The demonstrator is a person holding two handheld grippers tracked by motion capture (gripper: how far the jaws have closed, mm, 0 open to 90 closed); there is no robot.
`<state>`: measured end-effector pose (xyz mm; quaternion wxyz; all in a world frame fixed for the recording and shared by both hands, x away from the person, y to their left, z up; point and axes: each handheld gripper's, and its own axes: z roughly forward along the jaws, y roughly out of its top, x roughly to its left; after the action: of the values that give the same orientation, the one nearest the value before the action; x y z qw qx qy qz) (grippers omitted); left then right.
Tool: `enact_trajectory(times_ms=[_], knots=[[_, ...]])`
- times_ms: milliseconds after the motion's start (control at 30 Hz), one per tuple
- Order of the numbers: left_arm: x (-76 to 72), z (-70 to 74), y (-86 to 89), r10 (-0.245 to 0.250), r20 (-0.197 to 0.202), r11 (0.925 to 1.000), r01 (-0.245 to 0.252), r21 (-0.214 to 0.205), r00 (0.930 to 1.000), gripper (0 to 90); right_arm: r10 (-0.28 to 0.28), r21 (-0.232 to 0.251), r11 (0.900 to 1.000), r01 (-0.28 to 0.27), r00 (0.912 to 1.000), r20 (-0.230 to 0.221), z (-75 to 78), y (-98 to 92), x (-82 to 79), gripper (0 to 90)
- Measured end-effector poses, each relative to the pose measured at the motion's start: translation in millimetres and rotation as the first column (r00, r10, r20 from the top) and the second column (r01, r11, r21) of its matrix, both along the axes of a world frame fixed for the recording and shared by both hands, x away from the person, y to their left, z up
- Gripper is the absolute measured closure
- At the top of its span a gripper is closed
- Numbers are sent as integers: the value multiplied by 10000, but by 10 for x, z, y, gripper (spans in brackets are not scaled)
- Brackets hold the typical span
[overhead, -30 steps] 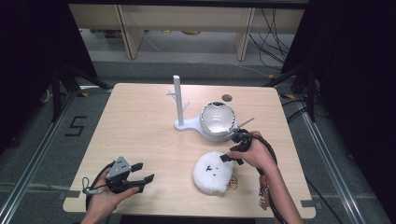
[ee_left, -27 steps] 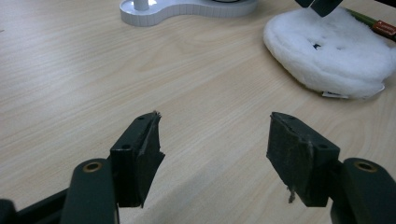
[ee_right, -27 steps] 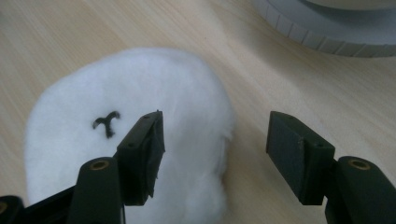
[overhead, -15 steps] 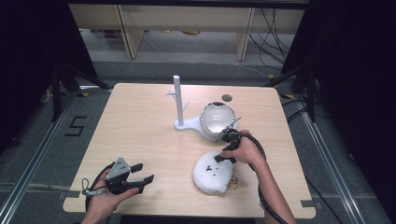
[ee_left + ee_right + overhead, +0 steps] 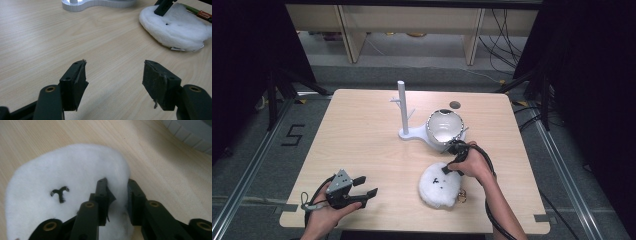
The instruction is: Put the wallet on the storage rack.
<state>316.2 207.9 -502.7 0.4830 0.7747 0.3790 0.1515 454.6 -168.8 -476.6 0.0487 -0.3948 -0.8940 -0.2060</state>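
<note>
A white fluffy plush (image 5: 434, 189) with small black marks lies at the front right of the table. My right gripper (image 5: 447, 169) points down onto its far edge. In the right gripper view the right gripper (image 5: 117, 182) pinches a fold of the plush (image 5: 62, 170) between its pads; its jaws have just been closing on it. My left gripper (image 5: 364, 186) rests at the front left, open, with nothing between its fingers. The left gripper view has the left gripper (image 5: 113, 67) over bare wood, and the plush (image 5: 175, 27) is off to the far right.
A white stand (image 5: 404, 107) with short pegs rises mid-table. A rounded white bowl-like shell (image 5: 443, 127) sits right beside it, just behind my right hand. A small round hole (image 5: 455, 105) marks the tabletop (image 5: 357, 130) behind it. A small gold ring (image 5: 460, 197) lies by the plush.
The right gripper came from beside the shell down and left onto the plush, and its jaws went from wide apart to closed on the fur. The left gripper stayed put.
</note>
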Motion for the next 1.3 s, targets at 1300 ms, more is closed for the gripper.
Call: enact_trajectory(times_ms=[1300], knots=[[-18, -95, -9, 390, 117, 9984, -385, -416, 9992, 361, -3414, 5186, 8465, 1205, 8704, 3549, 1134, -539, -551, 797]])
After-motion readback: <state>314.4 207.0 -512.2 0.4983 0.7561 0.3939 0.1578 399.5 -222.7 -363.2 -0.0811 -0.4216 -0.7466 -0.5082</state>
